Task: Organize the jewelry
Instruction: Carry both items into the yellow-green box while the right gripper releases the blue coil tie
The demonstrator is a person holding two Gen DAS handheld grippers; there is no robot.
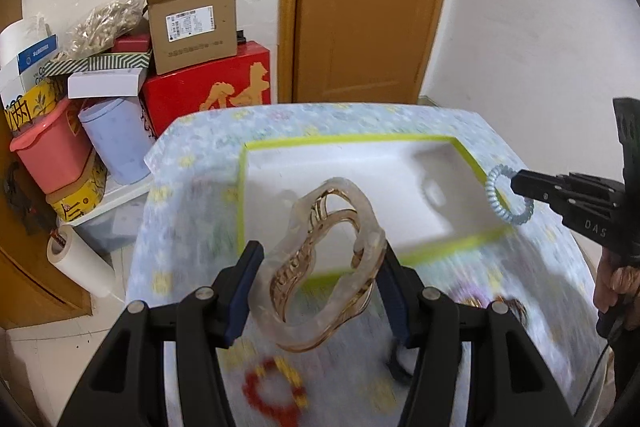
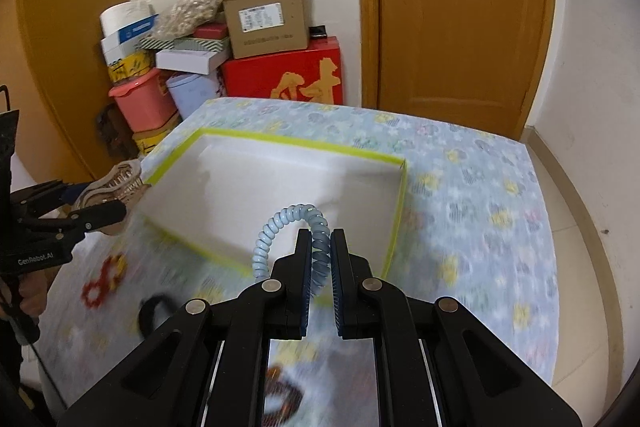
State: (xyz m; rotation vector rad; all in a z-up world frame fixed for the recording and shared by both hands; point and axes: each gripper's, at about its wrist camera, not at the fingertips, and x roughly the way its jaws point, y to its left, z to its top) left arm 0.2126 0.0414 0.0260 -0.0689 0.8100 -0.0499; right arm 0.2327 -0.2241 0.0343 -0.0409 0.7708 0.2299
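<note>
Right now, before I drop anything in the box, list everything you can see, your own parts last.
Clear bangle set: 1, translucent with gold inlay, held above the table.
Spiral hair tie: 1, pale blue, held over the box's near edge.
Box: 1, white with yellow-green rim, on the table; no jewelry seen in it.
Bead bracelet: 1, red and yellow, on the cloth, blurred.
Black band: 1, on the cloth.
Dark brown bracelet: 1, near table edge, blurred.
Tablecloth: 1, blue floral.
Stacked boxes: several, by the wall.
Door: 1, brown.
Left gripper: shut on the bangle set.
Right gripper: shut on the hair tie.
</note>
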